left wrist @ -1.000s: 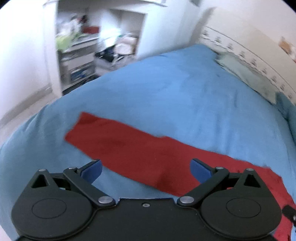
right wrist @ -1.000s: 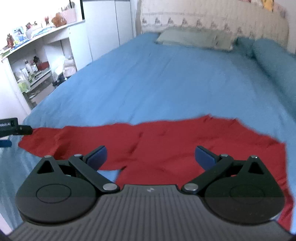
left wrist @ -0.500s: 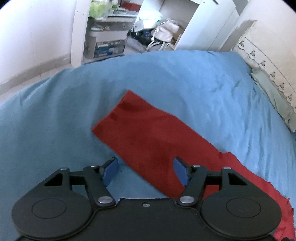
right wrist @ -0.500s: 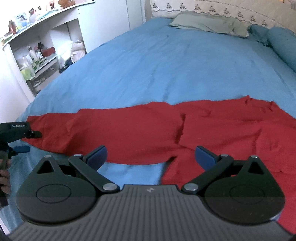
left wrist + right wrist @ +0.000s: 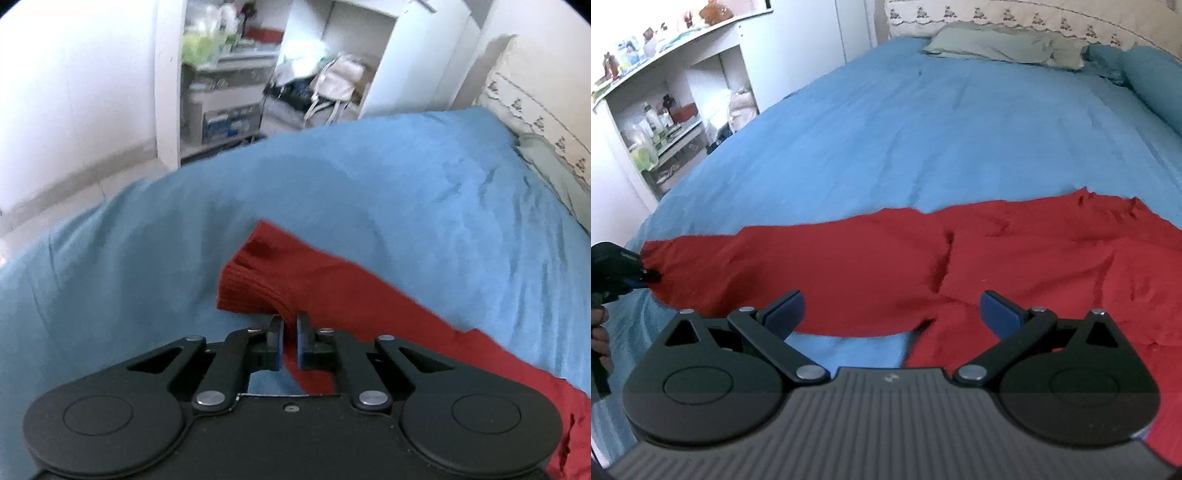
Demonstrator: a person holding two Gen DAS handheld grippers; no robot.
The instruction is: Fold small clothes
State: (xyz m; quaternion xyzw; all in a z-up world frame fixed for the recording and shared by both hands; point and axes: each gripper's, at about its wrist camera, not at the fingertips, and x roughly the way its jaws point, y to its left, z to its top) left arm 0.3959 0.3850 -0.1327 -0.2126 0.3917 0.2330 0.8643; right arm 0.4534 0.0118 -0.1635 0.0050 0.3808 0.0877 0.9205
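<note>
Centrally in the left wrist view, the left tongs (image 5: 290, 325) are pinching the ribbed cuff of a red garment (image 5: 332, 288), their two blue-padded fingers pressed nearly together with a fold of red cloth between them. The cuff is bunching up just above the fingertips, and the rest of the sleeve is running down toward the lower right of the frame. The garment is lying on a bed covered by a blue bedspread (image 5: 369, 177), which is filling most of the picture. At the upper middle, white shelving (image 5: 225, 92) is standing against the wall with blurred items on it, and a pale bag (image 5: 338, 81) is resting beside it on the floor. In the right wrist view, the right tongs (image 5: 891, 308) are spread wide, hovering over the lower edge of the red garment (image 5: 960, 258) without gripping it. The garment is stretching across the middle of the frame from the left edge to the right, with a crease where the sleeve is meeting the body. At the far left, the left tongs (image 5: 646, 275) are appearing again, clamped on the sleeve end. A pale green pillow (image 5: 1004, 46) is lying at the top of the frame near the headboard, and a teal bolster (image 5: 1156, 81) is sitting at the upper right.
</note>
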